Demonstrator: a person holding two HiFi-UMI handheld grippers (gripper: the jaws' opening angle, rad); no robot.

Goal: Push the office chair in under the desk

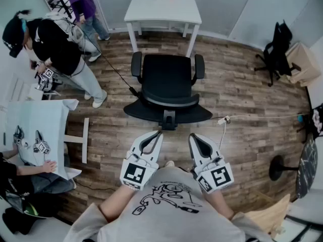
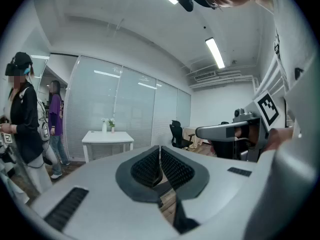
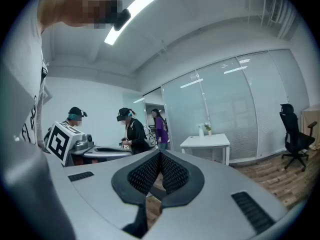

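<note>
In the head view the black office chair [image 1: 167, 87], its back toward the person, stands on the wood floor [image 1: 242, 84] just short of the white table [image 1: 162, 9], with the left gripper [image 1: 157, 134] and right gripper [image 1: 194, 136] close behind it. In the left gripper view the jaws are together and empty, and there is perhaps a small plant [image 2: 111, 125] on the table. In the right gripper view the jaws are together too, with a spare chair [image 3: 292, 129] far to the right.

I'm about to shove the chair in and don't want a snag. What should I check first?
Left gripper shut, empty: ok.
Right gripper shut, empty: ok.
Black office chair faces the white desk, roughly lined up: ok.
Grippers on the chair's back: not ok, both look short of it.
Floor path free: not ok, a black cable lies beside the chair's base.
Armrests fit between the desk legs: cannot tell.
</note>
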